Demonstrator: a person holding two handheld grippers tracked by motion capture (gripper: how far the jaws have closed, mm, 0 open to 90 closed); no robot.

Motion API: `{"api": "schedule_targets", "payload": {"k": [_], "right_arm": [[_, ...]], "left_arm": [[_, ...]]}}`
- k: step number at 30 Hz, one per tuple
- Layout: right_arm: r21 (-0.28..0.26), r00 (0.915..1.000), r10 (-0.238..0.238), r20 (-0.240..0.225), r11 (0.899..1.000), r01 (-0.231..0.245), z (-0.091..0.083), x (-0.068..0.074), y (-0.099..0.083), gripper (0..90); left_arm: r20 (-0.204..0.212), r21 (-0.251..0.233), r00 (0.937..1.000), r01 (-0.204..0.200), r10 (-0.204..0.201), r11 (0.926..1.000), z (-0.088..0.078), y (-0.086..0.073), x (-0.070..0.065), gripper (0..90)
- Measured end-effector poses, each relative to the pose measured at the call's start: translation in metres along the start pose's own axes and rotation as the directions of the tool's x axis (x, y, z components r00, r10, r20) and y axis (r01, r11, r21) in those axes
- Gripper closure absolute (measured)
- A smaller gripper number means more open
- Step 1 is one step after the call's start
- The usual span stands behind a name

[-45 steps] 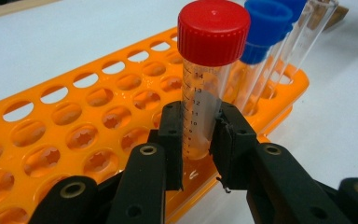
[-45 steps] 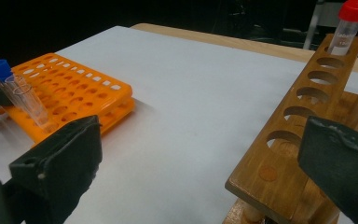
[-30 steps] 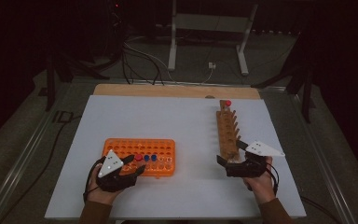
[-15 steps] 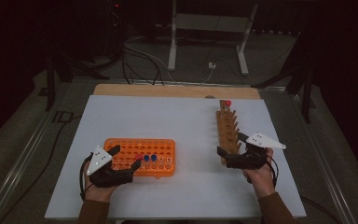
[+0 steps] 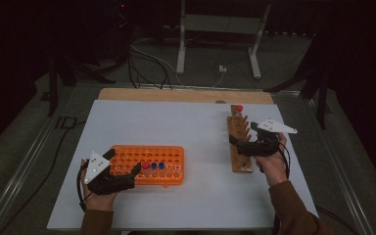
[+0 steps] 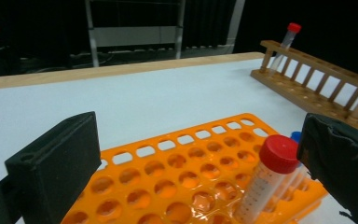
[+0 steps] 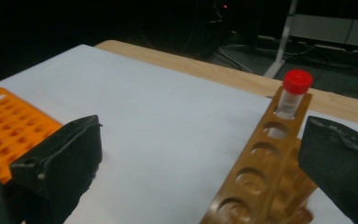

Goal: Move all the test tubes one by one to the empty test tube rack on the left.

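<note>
An orange tube rack (image 5: 147, 152) lies at the near left. In it stand a red-capped tube (image 5: 145, 165) and two blue-capped tubes (image 5: 157, 165). My left gripper (image 5: 124, 161) sits at the rack's near left corner, and its jaws have just been opening. In the left gripper view the left gripper (image 6: 196, 168) is open, and the red-capped tube (image 6: 270, 182) stands in the orange rack (image 6: 177, 168) close by the right jaw, unpressed. My right gripper (image 5: 239, 143) hovers open over the wooden rack (image 5: 237, 122). In the right gripper view the right gripper (image 7: 200, 168) straddles the wooden rack (image 7: 261, 172). Another red-capped tube (image 7: 294, 93) stands at that rack's far end.
A white sheet (image 5: 186, 127) covers the table, with a wooden strip (image 5: 176, 95) along its far edge. Behind the table are a metal stand (image 5: 215, 44) and cables on the dark floor. Metal rails (image 5: 24, 161) run along the table's sides.
The left gripper's jaws have opened and drawn back slightly from the red-capped tube, which stays in the orange rack. The right gripper has risen and moved along the wooden rack, away from the person.
</note>
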State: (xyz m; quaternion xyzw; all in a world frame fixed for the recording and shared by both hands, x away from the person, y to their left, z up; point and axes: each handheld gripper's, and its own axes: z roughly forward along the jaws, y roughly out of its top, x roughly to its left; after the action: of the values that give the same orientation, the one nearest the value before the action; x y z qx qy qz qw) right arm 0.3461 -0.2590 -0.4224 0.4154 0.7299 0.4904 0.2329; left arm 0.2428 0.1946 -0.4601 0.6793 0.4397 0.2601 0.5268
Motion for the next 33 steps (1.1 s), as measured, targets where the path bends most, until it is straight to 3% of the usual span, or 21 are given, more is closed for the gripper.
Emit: {"api": "schedule_targets", "payload": {"k": [8, 11, 14, 22, 26, 33], "right_arm": [[0.026, 0.9988, 0.032, 0.037, 0.999, -0.033, 0.022, -0.027, 0.01, 0.3], [0.034, 0.9967, 0.062, 0.053, 0.997, -0.063, 0.031, -0.039, 0.009, 5.1], [0.028, 0.9933, 0.108, 0.04, 0.994, -0.109, 0.039, -0.047, 0.009, 9.1], [0.071, 0.9863, 0.129, 0.103, 0.988, -0.136, 0.068, -0.061, 0.016, 16.7], [0.083, 0.9789, 0.146, 0.143, 0.984, -0.159, 0.08, -0.068, 0.017, 28.4], [0.12, 0.9795, 0.098, 0.176, 0.986, -0.12, 0.093, -0.068, 0.016, 58.4]], "left_arm": [[-0.006, -0.001, 0.9998, 0.018, -0.018, 0.9998, 0.002, -0.004, -0.001, 0.3], [-0.01, 0.004, 0.9998, 0.02, -0.02, 0.9998, 0.003, -0.005, -0.001, 0.3], [-0.02, 0.008, 0.9997, 0.016, -0.016, 0.9998, 0.004, -0.006, -0.001, 0.3], [-0.034, 0.006, 0.9988, 0.037, -0.036, 0.9993, 0.003, -0.007, 0.001, 0.3], [-0.037, -0.001, 0.998, 0.051, -0.051, 0.9987, 0.002, -0.008, 0.003, 0.3], [-0.043, 0.002, 0.9974, 0.058, -0.058, 0.9983, 0.001, -0.008, 0.005, 0.3]]}}
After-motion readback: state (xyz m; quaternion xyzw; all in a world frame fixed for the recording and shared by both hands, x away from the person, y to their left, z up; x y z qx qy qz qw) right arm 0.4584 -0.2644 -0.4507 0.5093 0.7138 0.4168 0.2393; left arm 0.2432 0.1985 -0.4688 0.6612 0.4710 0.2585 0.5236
